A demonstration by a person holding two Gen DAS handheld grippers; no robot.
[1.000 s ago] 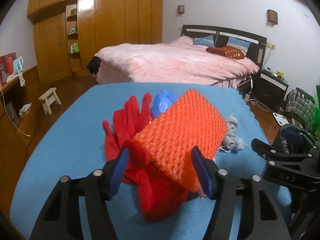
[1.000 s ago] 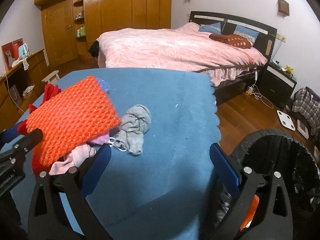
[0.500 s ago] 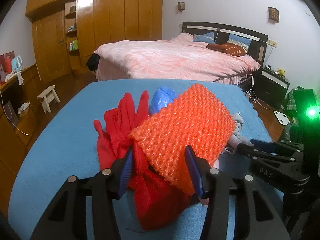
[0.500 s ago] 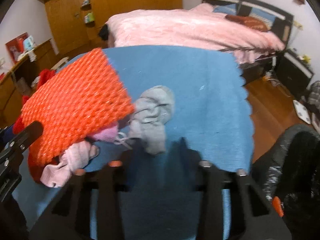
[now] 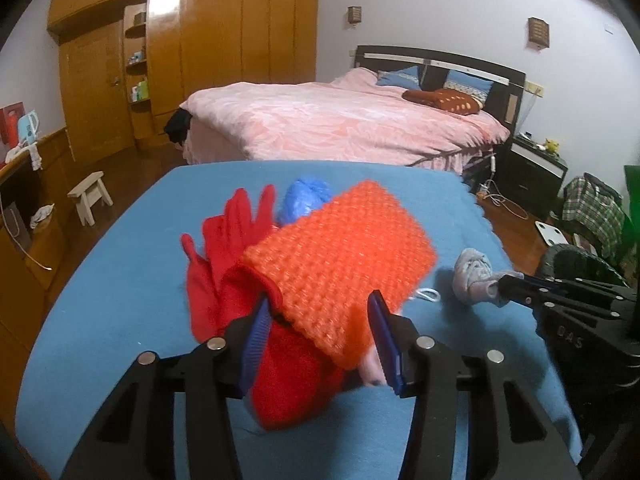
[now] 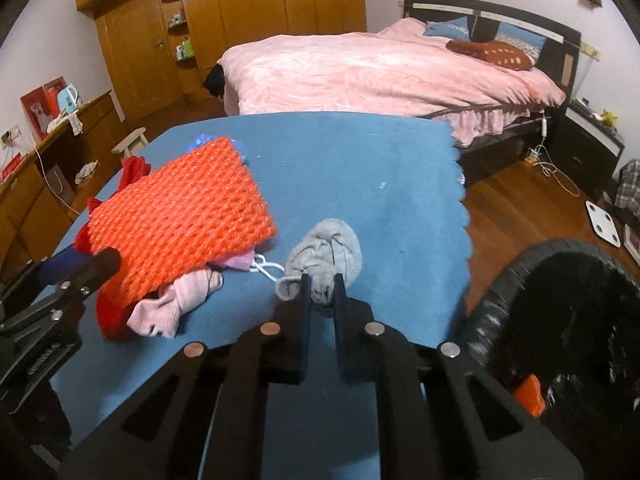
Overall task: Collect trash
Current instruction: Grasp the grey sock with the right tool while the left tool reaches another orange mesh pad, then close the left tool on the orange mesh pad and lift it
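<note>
An orange foam net sits raised over red gloves on the blue-covered table. My left gripper is shut on the net's near corner, both blue pads against its sides. A grey sock lies bunched near the table's right edge. My right gripper is shut on the sock's near end, with grey fabric showing between the fingertips. From the left wrist view the right gripper touches the grey sock. A black trash bin stands low right of the table.
A blue plastic bag lies behind the net, and a pink sock with a white string lies under its edge. Something orange lies in the bin. Beyond the table are a pink bed and a stool.
My right gripper went from wide open to shut and came forward onto the grey sock. The left jaws narrowed onto the orange net.
</note>
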